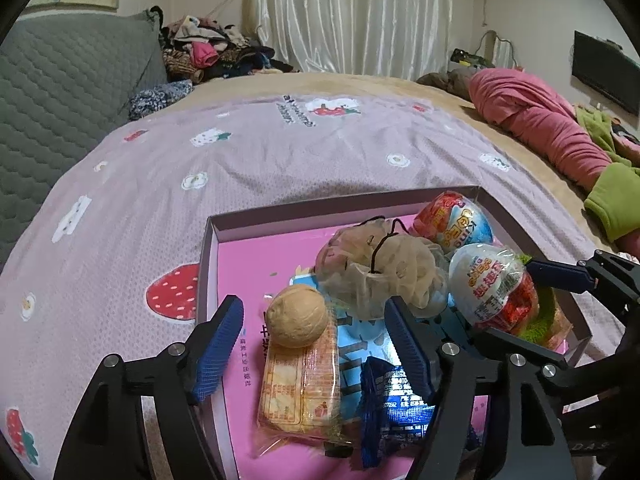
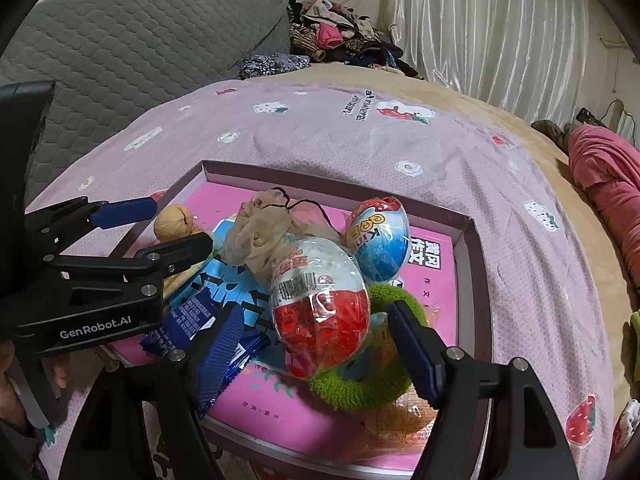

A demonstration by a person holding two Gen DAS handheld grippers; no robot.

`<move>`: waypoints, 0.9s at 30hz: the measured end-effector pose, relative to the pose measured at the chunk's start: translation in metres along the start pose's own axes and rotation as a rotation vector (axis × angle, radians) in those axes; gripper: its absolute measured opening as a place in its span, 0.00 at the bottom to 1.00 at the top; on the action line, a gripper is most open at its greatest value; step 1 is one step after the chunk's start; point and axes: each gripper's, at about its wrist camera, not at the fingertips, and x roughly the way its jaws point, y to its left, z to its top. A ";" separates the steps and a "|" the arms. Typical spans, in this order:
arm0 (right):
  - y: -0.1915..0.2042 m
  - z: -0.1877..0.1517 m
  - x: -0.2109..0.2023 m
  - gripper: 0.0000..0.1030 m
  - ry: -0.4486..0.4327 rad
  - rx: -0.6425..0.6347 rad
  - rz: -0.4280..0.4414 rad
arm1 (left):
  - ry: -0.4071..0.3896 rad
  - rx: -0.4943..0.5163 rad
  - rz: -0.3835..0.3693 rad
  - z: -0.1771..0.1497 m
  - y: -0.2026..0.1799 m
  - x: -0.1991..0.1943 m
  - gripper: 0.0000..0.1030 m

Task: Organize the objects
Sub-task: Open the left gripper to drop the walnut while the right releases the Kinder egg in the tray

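Checking tray point(image 2: 466, 236): we see all items inside.
Right gripper point(image 2: 316, 344): jaws apart, straddling near egg point(image 2: 320, 304), apparently not gripping.
Left gripper point(image 1: 316, 340): open, empty, walnut point(image 1: 296, 316) between.

toy eggs point(image 2: 320, 304) in tray point(image 2: 466, 240) (pink)

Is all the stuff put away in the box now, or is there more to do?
Looks nearly done: the walnut, both toy eggs, the mesh pouch, the snack packets and the green ring all lie in the pink box. Both the left gripper and the right gripper have open jaws, holding nothing. Nothing loose shows on the bedspread.
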 end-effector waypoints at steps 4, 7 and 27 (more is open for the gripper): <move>0.000 0.001 -0.003 0.72 -0.010 0.005 -0.003 | -0.016 0.009 0.023 0.002 0.000 -0.005 0.74; 0.001 0.002 -0.007 0.72 -0.020 0.004 -0.004 | -0.031 0.006 0.031 0.004 0.001 -0.011 0.75; -0.008 0.007 -0.049 0.98 -0.130 0.078 -0.059 | -0.078 -0.051 0.094 0.014 0.013 -0.050 0.84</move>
